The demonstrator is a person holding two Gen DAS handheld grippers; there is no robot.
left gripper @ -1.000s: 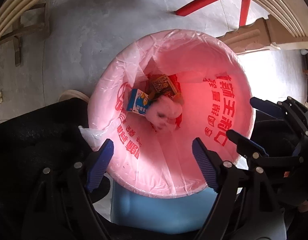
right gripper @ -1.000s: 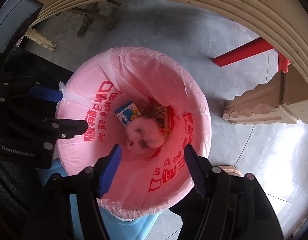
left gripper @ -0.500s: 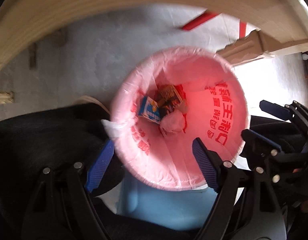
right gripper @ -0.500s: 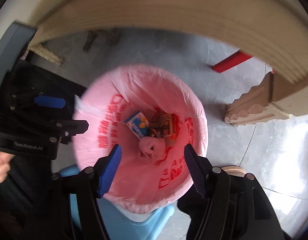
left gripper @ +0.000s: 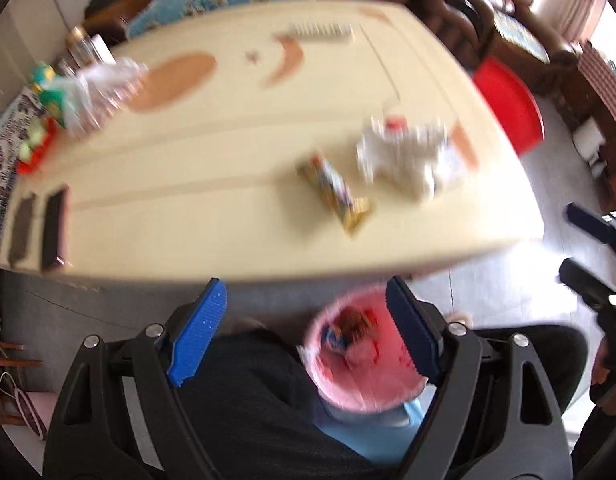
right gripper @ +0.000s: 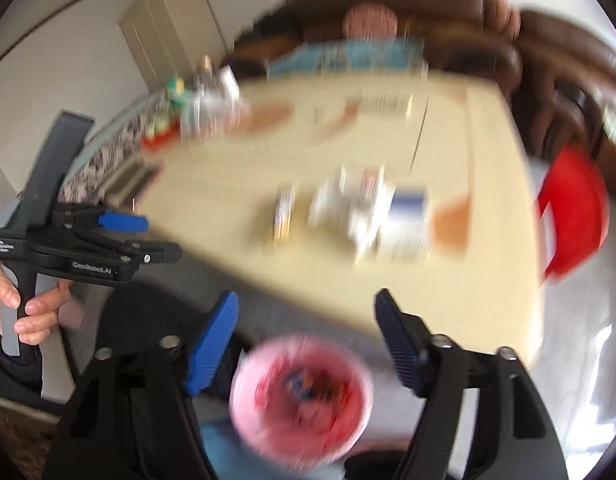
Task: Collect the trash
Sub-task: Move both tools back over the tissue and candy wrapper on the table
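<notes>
Jaws of both grippers carry nothing: left gripper (left gripper: 303, 336) w/ blue ribbed pads spread wide, right gripper (right gripper: 308, 340) w/ jaws opening, only air between them. Both views heavily motion-blurred.

Remaining trash sits on the cream table (left gripper: 235, 152), beyond and above the jaws in each view. A yellow snack wrapper (left gripper: 338, 196), flat, crinkly, elongated, lies w/ its long axis running diagonally toward the near table edge; just beside it to the right, a crumpled white paper wad (left gripper: 404, 160), soft and irregular, next to a white-and-blue carton (right gripper: 408, 220), boxy, details too smeared to read. A clear plastic bag (left gripper: 103, 88) & other clutter rest at the far left corner, well apart.

Below the table edge, a pink-lined bin (left gripper: 360, 356) on the floor already holds several bits of trash. A red stool (left gripper: 508, 104) stands past the table's right side.

Judgement: wrapper is approx. centred ahead of both grippers, wad & carton lean toward the right one, so the right hand looks better placed for those, the left for the wrapper. Thin, flat film will likely need a pinch across its short width.
</notes>
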